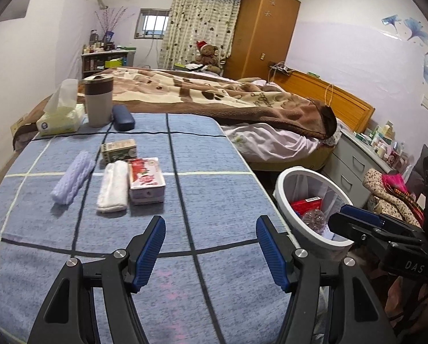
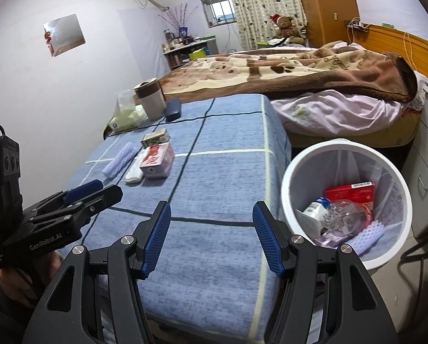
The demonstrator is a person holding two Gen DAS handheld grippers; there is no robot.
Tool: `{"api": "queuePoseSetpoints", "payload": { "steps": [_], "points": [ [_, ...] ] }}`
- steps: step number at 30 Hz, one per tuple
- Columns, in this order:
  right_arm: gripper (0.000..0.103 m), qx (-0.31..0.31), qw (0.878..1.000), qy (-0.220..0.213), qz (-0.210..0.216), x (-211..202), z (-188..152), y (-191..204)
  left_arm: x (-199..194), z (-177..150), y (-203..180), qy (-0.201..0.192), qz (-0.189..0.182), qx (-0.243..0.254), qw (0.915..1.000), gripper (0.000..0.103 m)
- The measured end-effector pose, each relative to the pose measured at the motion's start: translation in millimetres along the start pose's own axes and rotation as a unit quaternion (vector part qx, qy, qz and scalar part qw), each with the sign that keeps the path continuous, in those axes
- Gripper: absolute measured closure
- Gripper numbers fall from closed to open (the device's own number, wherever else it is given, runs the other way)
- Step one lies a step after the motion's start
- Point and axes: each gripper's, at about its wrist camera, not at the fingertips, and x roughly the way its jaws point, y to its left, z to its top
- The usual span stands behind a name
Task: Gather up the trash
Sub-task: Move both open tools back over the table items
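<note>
A white trash bin [image 2: 288, 172] stands on the floor to the right of the blue-clothed table [image 2: 214, 172]. It holds a red box [image 2: 348, 192], a clear plastic bottle [image 2: 345, 218] and other trash. The bin also shows in the left wrist view [image 1: 282, 183]. My left gripper [image 1: 211, 249] is open and empty over the table's near part. My right gripper [image 2: 211, 235] is open and empty over the table's near right edge, beside the bin. On the table lie a pink-red box [image 1: 146, 177], a green-white box [image 1: 119, 149], a white rolled cloth [image 1: 113, 186] and a lilac rolled cloth [image 1: 73, 180].
A tissue pack [image 1: 60, 120], a brown-grey cup [image 1: 98, 100] and a dark glasses case [image 1: 123, 117] stand at the table's far end. A bed with a brown blanket [image 1: 214, 91] lies behind. A grey drawer unit [image 1: 354, 166] stands right of the bin.
</note>
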Motion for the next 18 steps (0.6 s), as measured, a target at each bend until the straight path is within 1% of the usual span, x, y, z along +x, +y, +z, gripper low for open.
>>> {"api": "queuePoseSetpoints", "payload": {
  "steps": [7,18],
  "points": [
    [0.042,-0.01,1.0,0.011,0.008,7,-3,10,-8,-2,19,-0.006,0.019,-0.014,0.9997,0.038],
    [0.042,-0.036,0.999,0.031,0.027,25,5,28,-10,-5,48,-0.011,0.046,-0.031,0.9984,0.038]
  ]
}}
